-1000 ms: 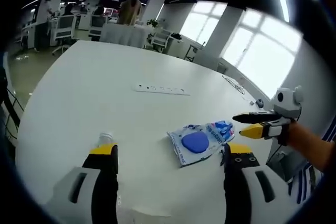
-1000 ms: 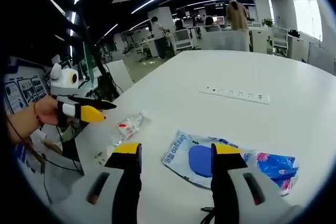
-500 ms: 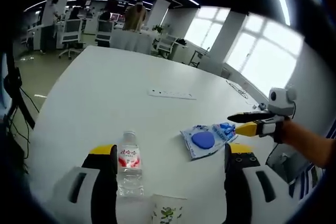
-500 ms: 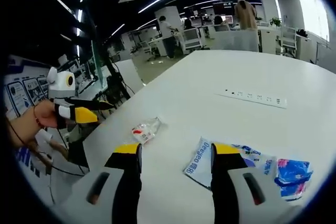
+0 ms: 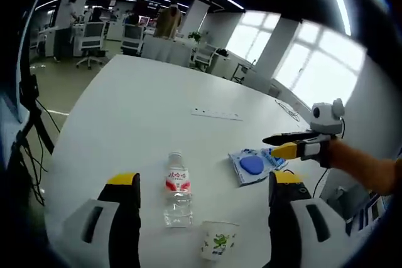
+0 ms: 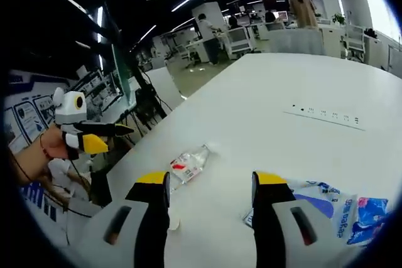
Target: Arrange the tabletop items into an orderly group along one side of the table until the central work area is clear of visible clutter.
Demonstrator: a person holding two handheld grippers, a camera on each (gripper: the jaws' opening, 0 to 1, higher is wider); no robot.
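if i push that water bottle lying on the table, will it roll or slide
The water bottle lies on its side on the smooth white table, so it would probably roll if pushed across its length. It looks clear and nearly empty, so likely light and easily knocked off line.

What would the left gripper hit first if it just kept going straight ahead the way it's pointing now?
Most likely the water bottle, lying on the white table between the left gripper's open jaws. The paper cup sits nearer but lower, so depth leaves that uncertain.

Opposed views across shared table (image 5: 138,111)
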